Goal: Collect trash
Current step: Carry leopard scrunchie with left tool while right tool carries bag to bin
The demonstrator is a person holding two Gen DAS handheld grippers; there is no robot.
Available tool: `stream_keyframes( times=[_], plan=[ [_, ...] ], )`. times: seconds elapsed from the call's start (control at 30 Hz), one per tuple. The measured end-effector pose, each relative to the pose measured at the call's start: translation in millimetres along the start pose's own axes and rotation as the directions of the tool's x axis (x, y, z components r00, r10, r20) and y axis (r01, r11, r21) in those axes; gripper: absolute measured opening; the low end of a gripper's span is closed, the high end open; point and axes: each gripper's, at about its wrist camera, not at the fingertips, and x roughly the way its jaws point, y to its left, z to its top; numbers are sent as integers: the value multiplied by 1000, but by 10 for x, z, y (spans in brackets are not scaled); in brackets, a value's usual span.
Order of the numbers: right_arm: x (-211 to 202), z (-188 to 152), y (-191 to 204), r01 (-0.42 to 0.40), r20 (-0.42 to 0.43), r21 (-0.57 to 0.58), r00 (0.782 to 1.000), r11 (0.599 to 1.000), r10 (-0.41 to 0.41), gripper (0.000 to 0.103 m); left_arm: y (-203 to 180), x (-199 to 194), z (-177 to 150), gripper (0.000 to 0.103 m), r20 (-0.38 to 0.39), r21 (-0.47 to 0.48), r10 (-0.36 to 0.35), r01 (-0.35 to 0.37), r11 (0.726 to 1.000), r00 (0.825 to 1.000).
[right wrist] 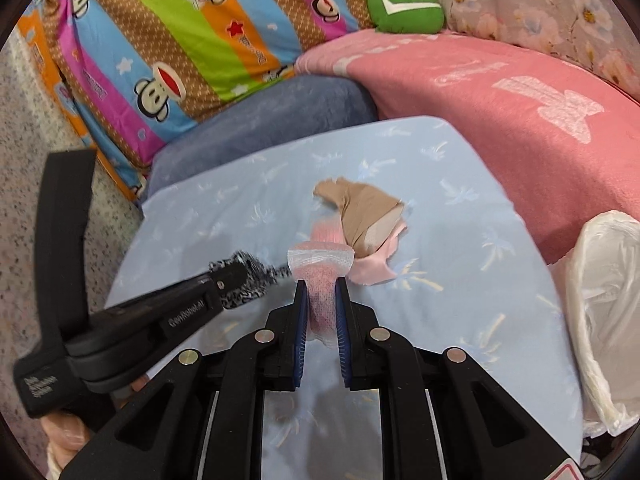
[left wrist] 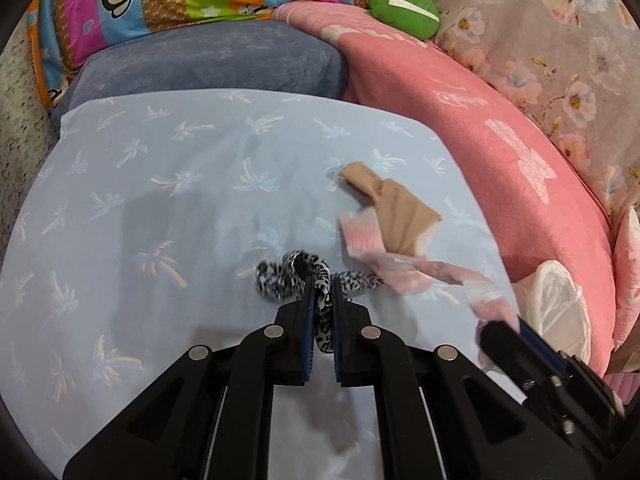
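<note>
My left gripper (left wrist: 322, 286) is shut on a black-and-white leopard-print fabric strip (left wrist: 280, 276), which hangs just above the pale blue palm-print sheet (left wrist: 160, 200). My right gripper (right wrist: 321, 284) is shut on a pink cloth with a white mesh edge (right wrist: 320, 264). That pink cloth (left wrist: 384, 268) trails from the sheet toward the right gripper (left wrist: 504, 332) at the lower right. A tan stocking-like cloth (left wrist: 396, 208) lies on the pink one, also seen as the tan cloth (right wrist: 360, 208). The left gripper (right wrist: 230, 276) carries the leopard strip (right wrist: 256, 280) at the left.
A white plastic bag (right wrist: 608, 300) (left wrist: 560, 308) sits at the sheet's right edge against a pink blanket (left wrist: 500, 128). Behind are a blue-grey cushion (left wrist: 220, 64), a striped monkey-print pillow (right wrist: 180, 40) and a green plush (left wrist: 404, 8). Speckled floor (right wrist: 24, 200) lies left.
</note>
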Motion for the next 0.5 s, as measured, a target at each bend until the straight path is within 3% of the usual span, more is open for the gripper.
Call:
stream_keyframes(
  times=[0.2,0.5],
  plan=[
    [-509,75,-164,-2,88,27,996,1000,0,13,-338,-213,-32,7,39,57,-26,24,998,999],
    [-1137,174,-606,45,202,92,977,995,-62,13,-922,-405,-117,7,69,158,-78,66,985,995]
  ],
)
